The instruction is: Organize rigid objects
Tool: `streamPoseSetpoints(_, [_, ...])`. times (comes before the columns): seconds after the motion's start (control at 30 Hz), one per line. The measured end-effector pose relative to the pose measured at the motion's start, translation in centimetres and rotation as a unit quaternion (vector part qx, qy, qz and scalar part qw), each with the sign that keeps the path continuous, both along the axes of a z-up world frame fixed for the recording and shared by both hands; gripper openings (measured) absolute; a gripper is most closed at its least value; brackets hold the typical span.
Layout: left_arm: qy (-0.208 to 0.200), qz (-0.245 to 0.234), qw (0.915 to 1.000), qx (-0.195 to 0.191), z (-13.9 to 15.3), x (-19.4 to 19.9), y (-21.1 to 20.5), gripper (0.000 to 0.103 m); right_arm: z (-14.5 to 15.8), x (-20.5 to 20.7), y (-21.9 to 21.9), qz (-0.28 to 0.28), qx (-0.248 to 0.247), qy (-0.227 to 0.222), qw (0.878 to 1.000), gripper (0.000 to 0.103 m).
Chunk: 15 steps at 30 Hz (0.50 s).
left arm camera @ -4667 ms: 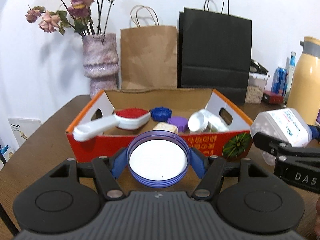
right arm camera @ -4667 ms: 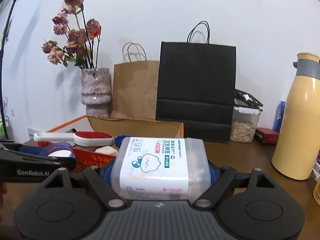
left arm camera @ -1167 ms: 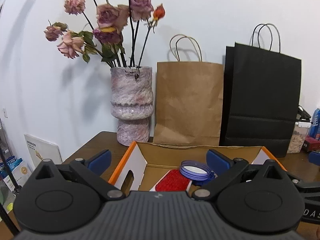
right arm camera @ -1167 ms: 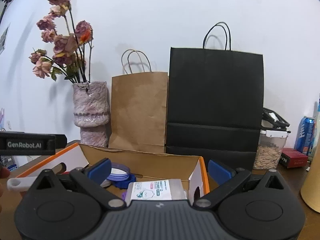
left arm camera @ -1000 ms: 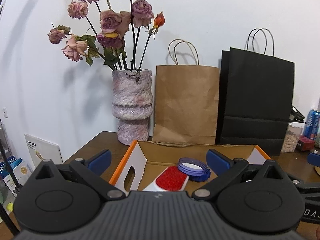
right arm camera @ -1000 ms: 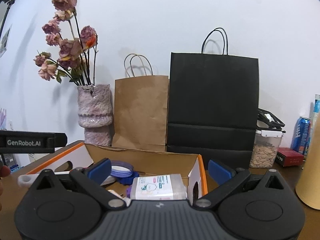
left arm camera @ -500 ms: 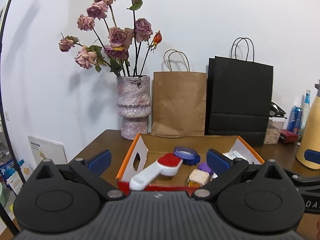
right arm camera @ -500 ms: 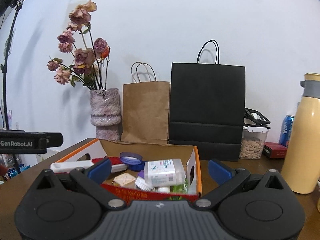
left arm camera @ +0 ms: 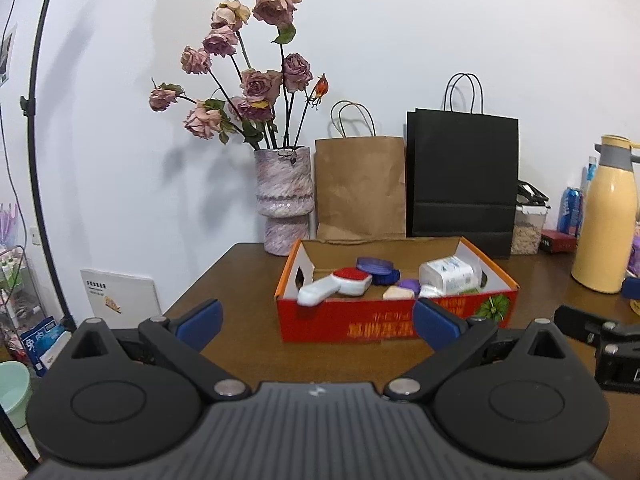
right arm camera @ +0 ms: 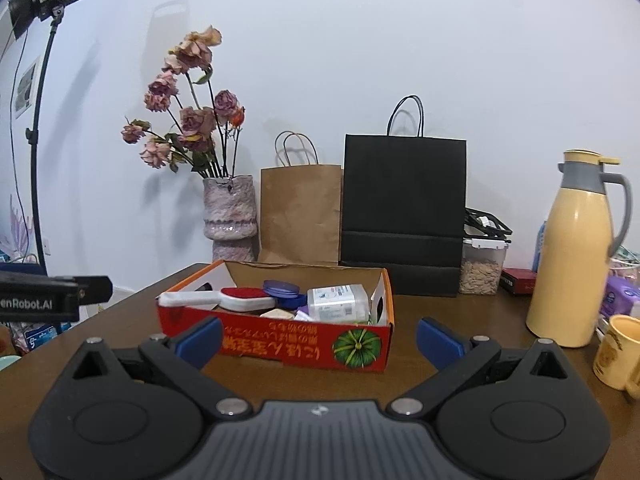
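Left gripper [left arm camera: 316, 316] and right gripper [right arm camera: 318, 338]: jaws apart, empty, near the red cardboard box [right arm camera: 280, 344] on the brown wooden worktop [right arm camera: 460, 312].

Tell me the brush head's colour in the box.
Red, on a white handle: the brush shows best in the left wrist view.

left gripper [left arm camera: 317, 320]: black ribbed body | blue pads [left arm camera: 199, 319] | silver screws | right gripper [right arm camera: 319, 340]: same
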State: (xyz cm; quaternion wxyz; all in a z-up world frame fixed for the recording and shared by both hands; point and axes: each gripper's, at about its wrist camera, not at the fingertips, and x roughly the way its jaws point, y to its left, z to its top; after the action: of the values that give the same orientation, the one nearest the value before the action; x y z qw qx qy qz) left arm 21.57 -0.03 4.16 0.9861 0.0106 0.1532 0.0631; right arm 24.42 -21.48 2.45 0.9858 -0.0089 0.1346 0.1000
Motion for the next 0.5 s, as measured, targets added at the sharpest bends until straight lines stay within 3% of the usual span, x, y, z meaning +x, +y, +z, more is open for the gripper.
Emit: streamPoseSetpoints(0.5, [-0.001, -0.010, 0.9999, 0.003, -0.7, -7.6, -0.6, 0.103, 0.0, -7.6, -0.6, -0.008, 0.007, -0.004, 1.000, 0.103])
